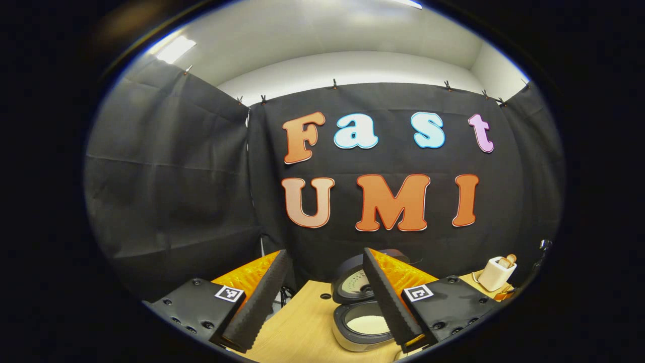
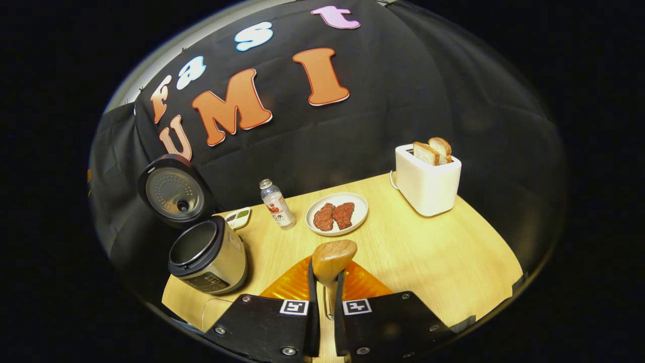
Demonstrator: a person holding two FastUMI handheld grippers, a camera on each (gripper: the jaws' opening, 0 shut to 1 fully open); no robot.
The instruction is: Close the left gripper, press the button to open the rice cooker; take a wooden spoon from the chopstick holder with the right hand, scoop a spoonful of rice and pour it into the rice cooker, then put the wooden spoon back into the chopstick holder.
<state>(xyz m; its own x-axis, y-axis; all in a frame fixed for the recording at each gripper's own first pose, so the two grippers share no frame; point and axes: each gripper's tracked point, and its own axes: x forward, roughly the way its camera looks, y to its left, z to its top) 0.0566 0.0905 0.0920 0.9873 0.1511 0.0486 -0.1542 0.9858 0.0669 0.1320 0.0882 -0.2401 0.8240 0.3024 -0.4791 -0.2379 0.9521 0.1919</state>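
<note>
Pinching the wooden spoon [image 2: 332, 259], your right hand-held gripper [image 2: 325, 297] has its fingers drawn in close on the handle at the bottom centre of the right gripper view, with the spoon's bowl standing up just above the fingertips. Your left hand-held gripper [image 1: 322, 297] is spread wide at the bottom of the left gripper view, its fingers well apart and touching nothing.

From the right gripper view you see the rice cooker [image 2: 209, 257] at lower left on the desk [image 2: 428, 252], its lid [image 2: 174, 191] swung up and back, the inner pot looking dark. Behind it sit a small dish [image 2: 238, 218], a bottle [image 2: 277, 204], a plate [image 2: 336, 214] with two pieces of meat [image 2: 333, 216], and at upper right a white toaster [image 2: 428, 184] with bread slices [image 2: 432, 150] sticking out.

From the left gripper view you look down into the open rice cooker [image 1: 360, 322] between and partly behind the right-hand finger, and here a pale layer shows in the pot. Far right in that view stands the toaster [image 1: 496, 274] at the desk's [image 1: 297, 327] edge.
</note>
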